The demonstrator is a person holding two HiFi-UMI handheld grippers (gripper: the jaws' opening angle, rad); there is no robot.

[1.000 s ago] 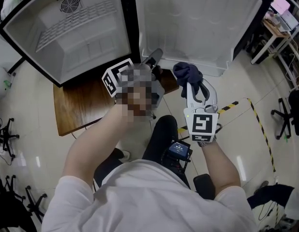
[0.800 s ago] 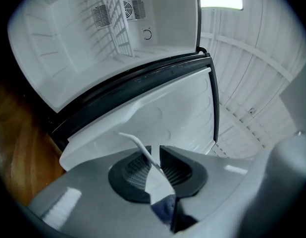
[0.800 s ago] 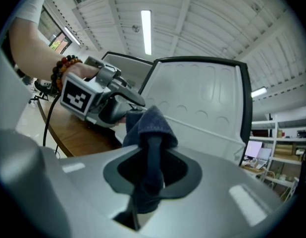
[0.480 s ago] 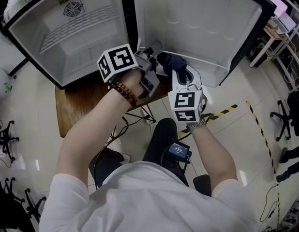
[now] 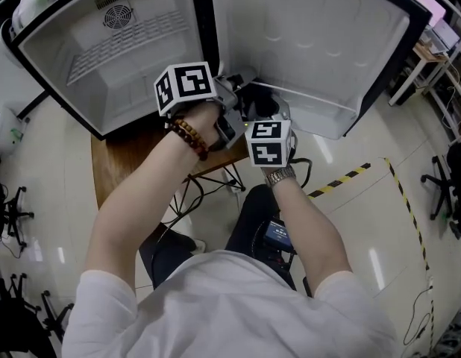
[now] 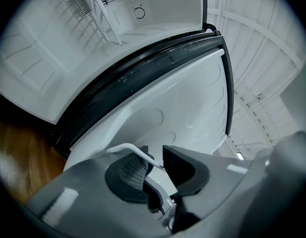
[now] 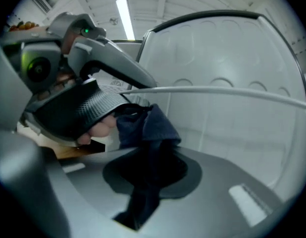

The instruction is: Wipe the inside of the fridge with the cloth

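The dark blue cloth [image 7: 149,129] hangs bunched between the jaws of my right gripper [image 7: 143,182], which is shut on it. In the head view the right gripper [image 5: 262,114] sits just below the open fridge door [image 5: 312,43], with the cloth [image 5: 254,97] dark at its tip. My left gripper [image 5: 232,94] is right beside it, and its black pad [image 7: 78,110] lies close to the cloth's upper edge. The left gripper [image 6: 155,165] has just been opening its jaws, and nothing is between them. The fridge's white inside [image 5: 104,58] lies open to the left.
The fridge stands on a low wooden table [image 5: 133,159]. A white wire rail [image 7: 217,90] runs across the door's inner face. Black-and-yellow tape [image 5: 350,176] marks the floor on the right. Office chairs [image 5: 443,192] and shelving stand at the room's edges.
My right gripper has carried the cloth to the left, up against the left gripper below the door. The left gripper has lifted a little and its jaws have parted.
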